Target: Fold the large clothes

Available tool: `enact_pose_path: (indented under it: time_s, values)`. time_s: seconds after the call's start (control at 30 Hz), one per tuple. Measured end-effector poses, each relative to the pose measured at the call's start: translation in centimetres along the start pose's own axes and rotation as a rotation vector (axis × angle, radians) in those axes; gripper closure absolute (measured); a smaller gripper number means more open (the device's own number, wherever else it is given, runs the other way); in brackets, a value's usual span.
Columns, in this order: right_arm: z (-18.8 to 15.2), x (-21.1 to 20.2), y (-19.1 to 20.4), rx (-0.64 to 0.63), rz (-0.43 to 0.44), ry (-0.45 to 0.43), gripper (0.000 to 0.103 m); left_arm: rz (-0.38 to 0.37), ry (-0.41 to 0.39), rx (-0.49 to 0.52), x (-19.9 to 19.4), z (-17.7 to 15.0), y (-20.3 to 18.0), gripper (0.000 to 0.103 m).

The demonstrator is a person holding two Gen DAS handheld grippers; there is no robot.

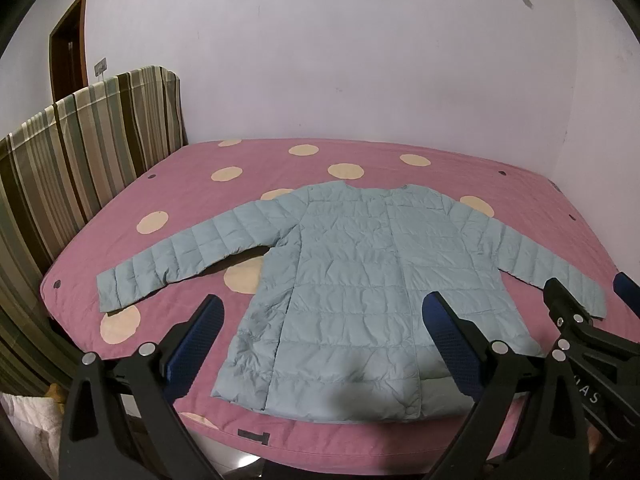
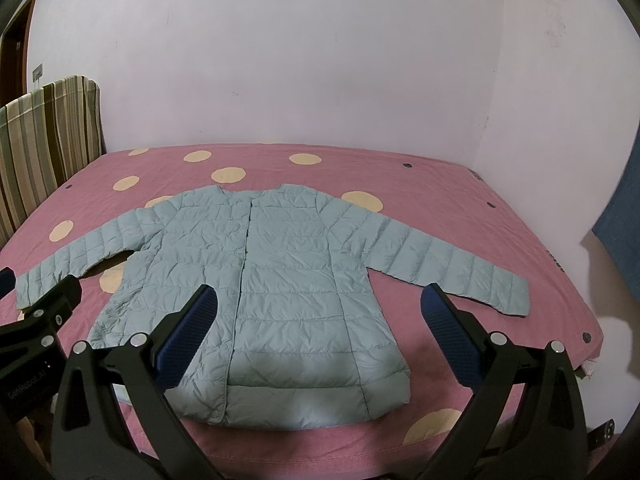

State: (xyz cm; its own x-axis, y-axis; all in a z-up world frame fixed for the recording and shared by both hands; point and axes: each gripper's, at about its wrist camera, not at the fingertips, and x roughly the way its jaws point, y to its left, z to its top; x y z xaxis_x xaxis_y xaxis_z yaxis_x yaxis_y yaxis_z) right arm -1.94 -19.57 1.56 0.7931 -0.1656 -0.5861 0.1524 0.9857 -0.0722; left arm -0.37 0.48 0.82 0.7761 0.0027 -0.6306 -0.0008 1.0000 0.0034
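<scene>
A pale blue quilted jacket [image 1: 352, 280] lies flat and face up on the pink bed, both sleeves spread out, hem toward me. The right wrist view shows the same jacket [image 2: 272, 280] with its front closure running down the middle. My left gripper [image 1: 324, 316] hovers open above the hem, blue pads wide apart, holding nothing. My right gripper [image 2: 316, 308] is also open over the jacket's lower right part, empty. Each gripper's body shows at the edge of the other's view.
The pink bedcover [image 1: 192, 184] has cream dots. A striped headboard [image 1: 80, 140] stands at the left. A white wall runs behind the bed, with a door [image 1: 68, 52] at far left. A blue cloth [image 2: 624, 232] hangs right of the bed.
</scene>
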Motion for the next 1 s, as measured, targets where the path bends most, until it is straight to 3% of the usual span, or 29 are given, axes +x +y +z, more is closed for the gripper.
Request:
enact_pose_path:
  time_s: [1.0]
  values:
    - [-0.02, -0.04, 0.19, -0.004, -0.002, -0.001, 0.002, 0.003, 0.000, 0.003, 0.03, -0.02, -0.09, 0.004]
